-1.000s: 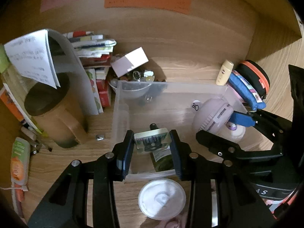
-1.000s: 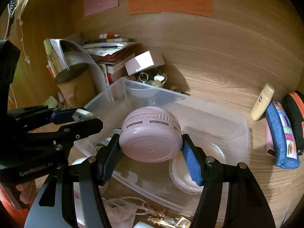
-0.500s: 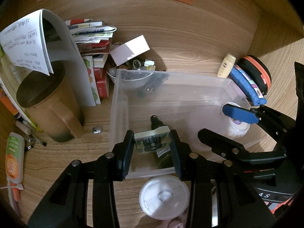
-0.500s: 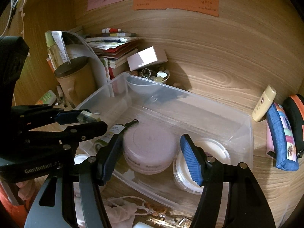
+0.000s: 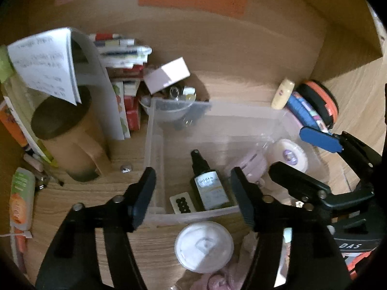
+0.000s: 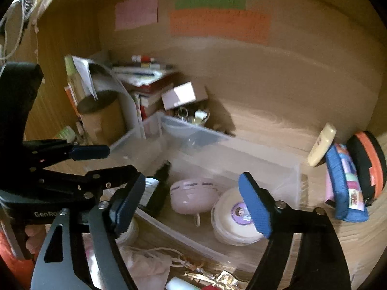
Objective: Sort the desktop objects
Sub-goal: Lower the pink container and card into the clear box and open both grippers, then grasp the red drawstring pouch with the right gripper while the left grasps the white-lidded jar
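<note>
Release has just taken place on both sides: the jaws of the left gripper (image 5: 192, 191) have just been opening, and the small clear block with black dots (image 5: 182, 204) that was clamped between them a second ago now lies on the floor of the clear plastic bin (image 5: 154, 130), at its near edge beside the dark spray bottle (image 5: 208, 188). The jaws of the right gripper (image 6: 191, 207) have likewise just been opening; the pink round case (image 6: 193, 194) held there a second ago now rests inside the bin, just beside the white round jar (image 6: 235, 220), and nothing is pressed by either pair of pads. Both grippers are thus parted and empty. It is judged that two more items have been sorted into the bin and that both hands are free for further pieces. Much is left outside: a white lidded jar (image 5: 204, 246) stands on the desk just before the bin's near wall, a cream tube (image 6: 323, 145) and a blue pouch (image 6: 343, 183) lie toward the desk's right edge, and a tan mug (image 5: 65, 140) stands near the left edge. Both grippers are held tilted downward over the bin's near side, the left one's fingers straddling the near wall, the right one seen alongside it over the bin's right part.
</note>
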### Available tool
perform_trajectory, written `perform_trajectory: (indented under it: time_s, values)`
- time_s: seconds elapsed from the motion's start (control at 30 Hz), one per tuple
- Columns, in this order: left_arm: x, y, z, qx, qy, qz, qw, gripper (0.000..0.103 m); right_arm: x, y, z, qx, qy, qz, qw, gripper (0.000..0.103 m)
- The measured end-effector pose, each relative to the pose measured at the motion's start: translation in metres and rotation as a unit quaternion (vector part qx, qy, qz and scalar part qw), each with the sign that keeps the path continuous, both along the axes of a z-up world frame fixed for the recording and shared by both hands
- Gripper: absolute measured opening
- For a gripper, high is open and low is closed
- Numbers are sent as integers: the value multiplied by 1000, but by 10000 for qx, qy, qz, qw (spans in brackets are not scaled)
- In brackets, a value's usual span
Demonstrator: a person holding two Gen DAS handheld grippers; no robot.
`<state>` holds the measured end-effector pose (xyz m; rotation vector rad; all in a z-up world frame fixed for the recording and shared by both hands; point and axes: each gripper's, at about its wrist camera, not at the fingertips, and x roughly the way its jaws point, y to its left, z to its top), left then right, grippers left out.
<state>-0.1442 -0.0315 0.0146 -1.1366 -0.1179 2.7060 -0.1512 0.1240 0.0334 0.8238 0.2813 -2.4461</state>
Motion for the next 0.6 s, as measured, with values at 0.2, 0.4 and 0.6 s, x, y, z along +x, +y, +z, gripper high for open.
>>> perform_trajectory:
  time_s: [0.2,0.4,0.6]
  values:
    - [19,5,21,-255,333,83,9991,75,24,6,20,-30,331,-10,9994,84]
    - [36,6,34,-375,495,173,9979,80,46,21,33,-74,546,-144,9984,88]
    - [54,3,34,-420,524,289,9973,92,59,47,40,-226,553,-383,9975,89]
